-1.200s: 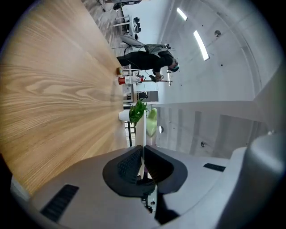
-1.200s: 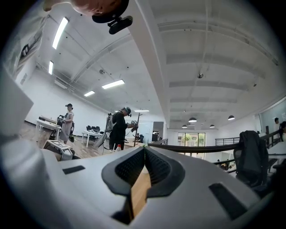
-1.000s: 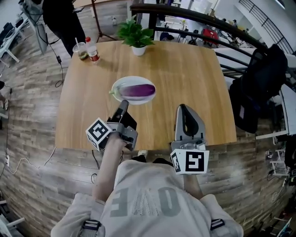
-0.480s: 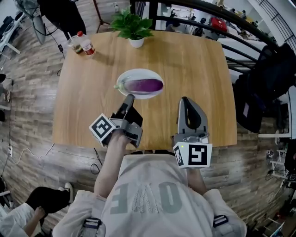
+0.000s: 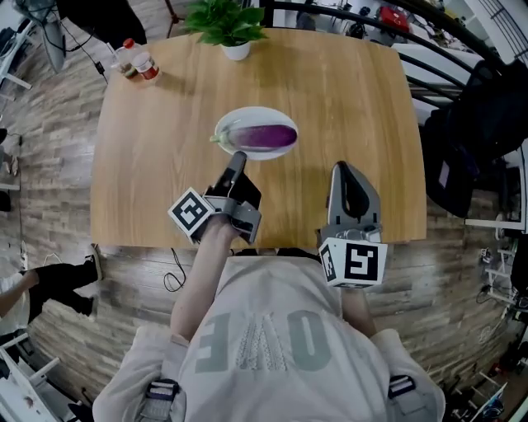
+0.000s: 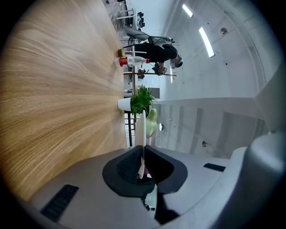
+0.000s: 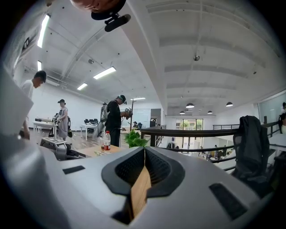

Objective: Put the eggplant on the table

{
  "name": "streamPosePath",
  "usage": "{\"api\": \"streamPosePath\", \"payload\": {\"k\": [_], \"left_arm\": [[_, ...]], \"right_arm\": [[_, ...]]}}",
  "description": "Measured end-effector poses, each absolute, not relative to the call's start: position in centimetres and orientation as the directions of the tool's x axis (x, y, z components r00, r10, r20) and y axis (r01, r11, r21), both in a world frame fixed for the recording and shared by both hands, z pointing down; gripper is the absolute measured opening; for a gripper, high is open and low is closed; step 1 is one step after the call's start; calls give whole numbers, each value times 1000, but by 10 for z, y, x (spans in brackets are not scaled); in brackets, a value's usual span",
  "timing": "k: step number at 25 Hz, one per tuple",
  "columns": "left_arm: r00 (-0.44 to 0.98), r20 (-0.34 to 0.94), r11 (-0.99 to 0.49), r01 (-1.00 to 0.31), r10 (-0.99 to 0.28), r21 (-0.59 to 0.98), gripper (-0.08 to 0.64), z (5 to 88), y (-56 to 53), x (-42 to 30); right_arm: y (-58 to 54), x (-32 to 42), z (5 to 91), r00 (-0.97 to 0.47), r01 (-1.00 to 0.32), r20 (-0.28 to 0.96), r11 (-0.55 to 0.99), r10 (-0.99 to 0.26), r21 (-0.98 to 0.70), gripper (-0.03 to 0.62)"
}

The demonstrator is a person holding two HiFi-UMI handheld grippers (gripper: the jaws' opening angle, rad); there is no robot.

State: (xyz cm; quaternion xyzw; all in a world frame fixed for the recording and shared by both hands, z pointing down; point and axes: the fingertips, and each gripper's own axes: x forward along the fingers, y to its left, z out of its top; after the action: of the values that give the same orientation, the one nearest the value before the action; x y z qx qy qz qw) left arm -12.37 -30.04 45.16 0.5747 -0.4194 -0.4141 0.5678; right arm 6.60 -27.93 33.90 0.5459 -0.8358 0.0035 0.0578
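Observation:
The purple eggplant lies on a white plate at the middle of the wooden table. My left gripper is shut, turned on its side, with its tip at the plate's near left rim. In the left gripper view the plate shows edge-on straight ahead of the shut left gripper, with the eggplant's green stem beside it. My right gripper is shut over bare table to the right of the plate, holding nothing. The right gripper points level across the room.
A potted plant stands at the table's far edge, with a bottle and a cup at the far left corner. A black jacket hangs on the railing at the right. A person's legs show on the floor at the left.
Both grippers have come a little lower over the near part of the table and stay shut. The eggplant and plate have not moved.

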Motion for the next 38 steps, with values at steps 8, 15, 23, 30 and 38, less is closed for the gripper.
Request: {"api": "streamPosePath", "payload": {"k": [8,15,23,30,38], "left_arm": [[356,43,38,-22,-933,999,20,500,-295,-110],[400,128,124,-36,-907,992,20,548,-287,-102],[432,193,179,-73,-881,981,20,577,-286,-97],[418,237,232,-63,-877,971,20,595,-284,-99],[405,280,295,-25,-870,955,20,611,-279,-102]], "right_arm": [[-259,87,357,-342,-933,161,355,-926,63,20],[-250,97,361,-281,-954,180,295,-943,57,20],[-245,101,358,-238,-966,181,252,-954,61,20],[-246,106,363,-215,-975,191,222,-958,19,20],[-247,103,368,-235,-971,195,238,-952,-6,20]]}}
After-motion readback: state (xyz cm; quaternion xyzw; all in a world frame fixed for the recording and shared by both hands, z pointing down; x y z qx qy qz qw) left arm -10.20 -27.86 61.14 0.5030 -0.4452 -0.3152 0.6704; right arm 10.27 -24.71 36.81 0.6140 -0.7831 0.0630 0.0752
